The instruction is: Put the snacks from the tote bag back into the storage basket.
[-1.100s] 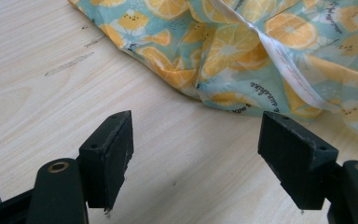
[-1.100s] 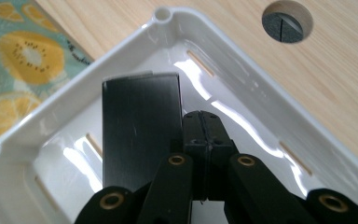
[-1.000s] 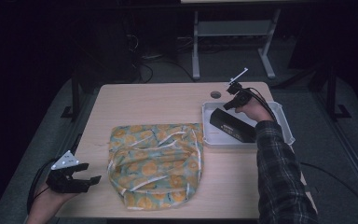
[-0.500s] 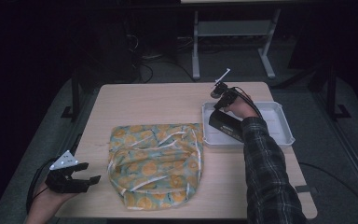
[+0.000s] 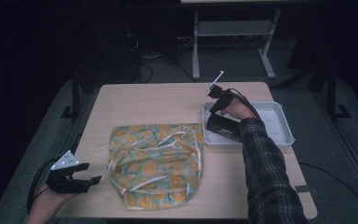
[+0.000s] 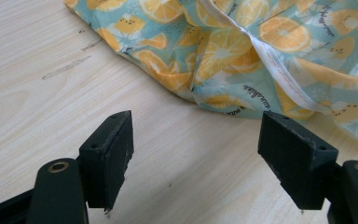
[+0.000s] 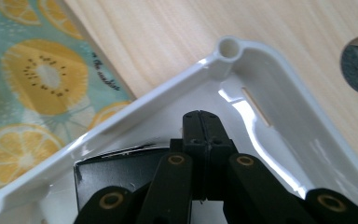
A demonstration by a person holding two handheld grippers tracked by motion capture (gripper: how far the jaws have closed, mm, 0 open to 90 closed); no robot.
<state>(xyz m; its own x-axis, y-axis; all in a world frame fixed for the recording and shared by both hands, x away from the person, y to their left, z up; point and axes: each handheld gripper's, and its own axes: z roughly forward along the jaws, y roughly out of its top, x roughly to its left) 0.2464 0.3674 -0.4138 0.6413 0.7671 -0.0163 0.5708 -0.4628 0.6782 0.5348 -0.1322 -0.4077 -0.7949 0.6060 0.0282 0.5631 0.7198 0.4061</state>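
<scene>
Your right claw (image 5: 218,100), jaws pressed together on nothing, has slid toward nine o'clock over the tray (image 5: 279,133) and its black box (image 5: 223,129), nearing the bag (image 5: 151,163); left claw (image 5: 81,179) waits open.

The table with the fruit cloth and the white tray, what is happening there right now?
A person works at the table with a hand-held gripper in each hand. The right hand-held gripper is shut, its jaws pressed together over the white tray, just above a black flat object that lies in the tray. Whether it pinches that object is unclear. The left hand-held gripper rests open at the near table edge, short of the fruit-print cloth, which lies spread out and untouched.
</scene>
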